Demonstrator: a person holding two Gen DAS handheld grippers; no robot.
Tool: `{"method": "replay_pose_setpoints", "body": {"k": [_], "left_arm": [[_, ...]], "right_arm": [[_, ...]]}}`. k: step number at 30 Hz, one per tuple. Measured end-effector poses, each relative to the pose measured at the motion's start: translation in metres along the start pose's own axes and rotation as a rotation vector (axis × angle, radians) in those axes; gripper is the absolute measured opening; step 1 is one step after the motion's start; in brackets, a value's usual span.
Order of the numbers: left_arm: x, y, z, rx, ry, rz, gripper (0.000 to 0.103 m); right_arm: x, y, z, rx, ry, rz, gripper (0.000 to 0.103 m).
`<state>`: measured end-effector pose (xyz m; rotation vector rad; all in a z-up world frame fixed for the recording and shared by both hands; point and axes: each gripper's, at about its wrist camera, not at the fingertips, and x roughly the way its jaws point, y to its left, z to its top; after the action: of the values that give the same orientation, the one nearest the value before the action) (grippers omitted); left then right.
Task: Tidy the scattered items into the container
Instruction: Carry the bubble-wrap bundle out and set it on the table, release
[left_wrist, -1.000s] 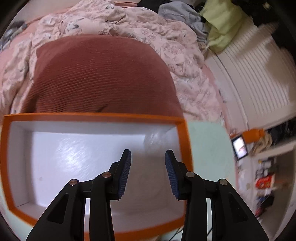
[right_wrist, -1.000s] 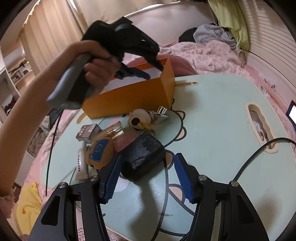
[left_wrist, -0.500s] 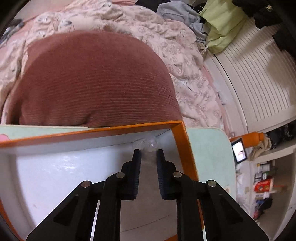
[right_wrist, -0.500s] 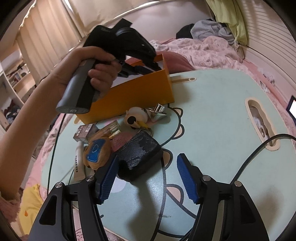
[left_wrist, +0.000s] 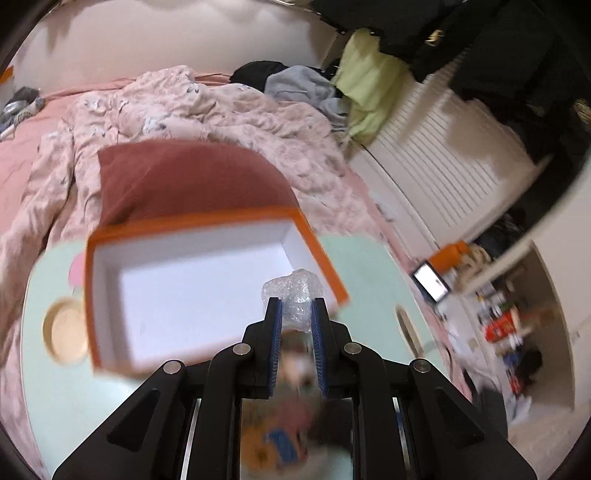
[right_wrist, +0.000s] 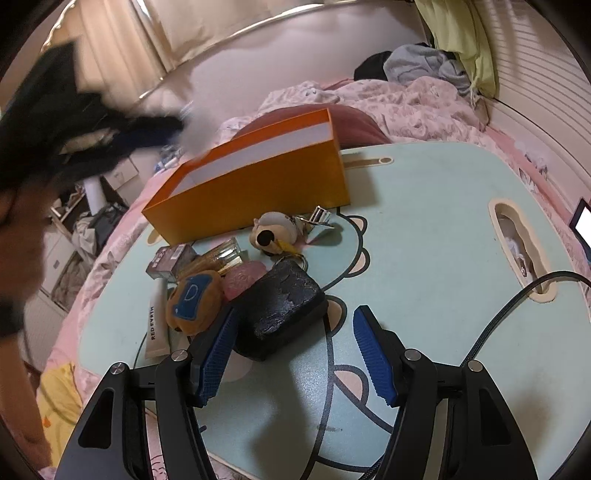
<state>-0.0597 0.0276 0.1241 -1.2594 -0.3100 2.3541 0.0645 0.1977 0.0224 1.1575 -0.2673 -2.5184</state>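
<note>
The task item in hand is a crumpled wad of clear bubble wrap (left_wrist: 293, 299), translucent and lumpy, pinched between the blue pads of the left gripper (left_wrist: 297, 321), whose jaws are narrowed tightly onto it. In the left wrist view the wad sits in front of the near right corner of the orange box (left_wrist: 207, 221). The left gripper is raised above the desk (left_wrist: 369, 280) and angled downward; in the right wrist view it appears only as a dark blurred shape at the upper left, beside the box. The right gripper (right_wrist: 295, 354) points down at the desk with its jaws moderately wide and gripping nothing; its left pad lies just beside a black textured pouch (right_wrist: 280, 306). The orange box has white inner walls, and no contents are visible in the part of its interior that shows. The remaining scattered items lie in a cluster on the desk in front of the box: a brown plush with a blue patch (right_wrist: 194, 299), a white tube (right_wrist: 157, 325), a small dark carton (right_wrist: 170, 258), a gold-toned bottle (right_wrist: 221, 254), a pink item (right_wrist: 242, 278) and a round plush keychain (right_wrist: 275, 230).
</note>
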Motion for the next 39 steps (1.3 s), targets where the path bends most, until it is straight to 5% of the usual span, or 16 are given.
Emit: {"method": "replay_pose_setpoints", "body": {"k": [13,20,29,34,39], "left_arm": [[-0.039,0.038,-0.13,-0.113,0.008,0.052,0.017],[-0.035,0.03,-0.139,-0.064,0.021,0.109,0.017],[-0.03,0.048,-0.14,-0.139,0.008,0.162,0.021],[-0.036,0.052,-0.14,-0.162,-0.015,0.16,0.053],[-0.05,0.051,-0.137,-0.172,-0.058,0.121,0.054]], "right_arm": [[-0.004,0.009,-0.002,-0.043,-0.02,-0.025,0.065],[-0.004,0.01,-0.002,-0.043,-0.024,-0.029,0.065],[-0.005,0.01,-0.002,-0.04,-0.024,-0.028,0.065],[-0.005,0.011,-0.002,-0.039,-0.022,-0.028,0.065],[-0.005,0.011,-0.002,-0.041,-0.024,-0.03,0.065]]}}
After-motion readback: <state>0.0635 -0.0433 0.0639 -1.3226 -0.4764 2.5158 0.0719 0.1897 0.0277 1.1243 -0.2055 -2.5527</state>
